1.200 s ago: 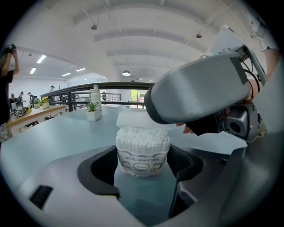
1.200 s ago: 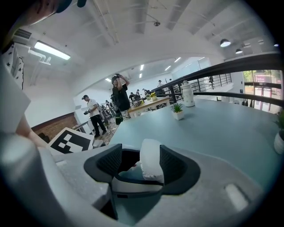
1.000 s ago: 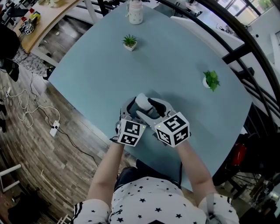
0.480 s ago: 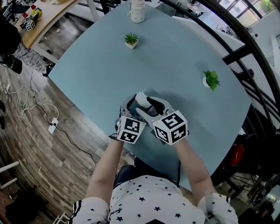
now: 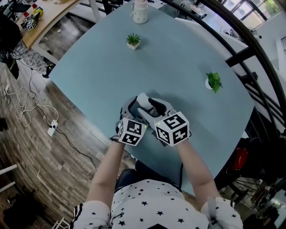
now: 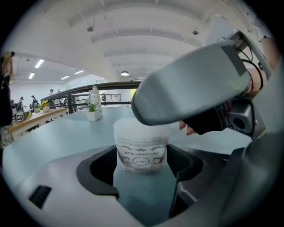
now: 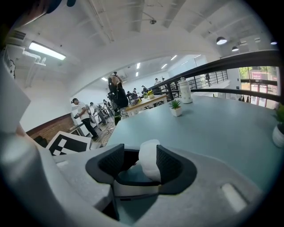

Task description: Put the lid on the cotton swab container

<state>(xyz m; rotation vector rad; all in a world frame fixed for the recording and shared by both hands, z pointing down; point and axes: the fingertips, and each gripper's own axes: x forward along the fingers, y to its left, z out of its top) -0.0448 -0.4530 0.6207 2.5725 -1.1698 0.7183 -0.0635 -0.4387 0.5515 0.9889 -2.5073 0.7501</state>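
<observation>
The cotton swab container (image 5: 143, 101), a white tub with a printed label (image 6: 141, 150), stands on the blue-grey table near its front edge. My left gripper (image 5: 132, 108) is shut on its lower body, one pad on each side (image 6: 142, 167). My right gripper (image 5: 151, 105) reaches over the top from the right, and its grey housing (image 6: 191, 84) hangs above the tub. Its jaws (image 7: 140, 163) are closing around a white rounded piece (image 7: 150, 160), which looks like the lid. That piece leans on the right pad, with a gap at the left pad.
Two small potted plants (image 5: 133, 41) (image 5: 213, 82) and a white bottle (image 5: 140, 13) stand farther back on the table (image 5: 187, 58). The table's near edge runs just below the grippers. Wooden floor with cables (image 5: 40, 120) lies to the left.
The right gripper has edged slightly left, closer over the container. The left gripper and the container have stayed where they were.
</observation>
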